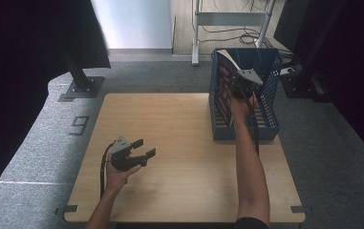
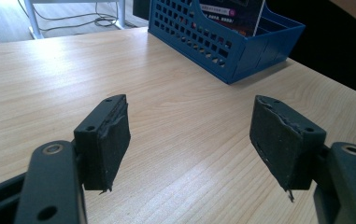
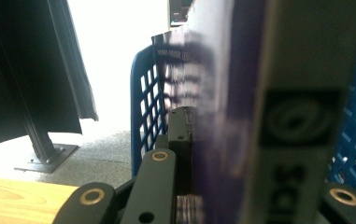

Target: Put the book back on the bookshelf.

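Forearm [image 1: 250, 167] outstretched, gripper [image 1: 239, 86] over crate [image 1: 270, 95]

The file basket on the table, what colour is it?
Blue, with perforated grid walls: the basket shows best in the left gripper view.

A grey "9" [image 1: 79, 125] is marked on the floor left of the table [image 1: 179, 143]. The spine of the book [image 3: 297, 116] carries a round logo and large letters, cut off and blurred, perhaps "SCI". The cover's small print is illegible.
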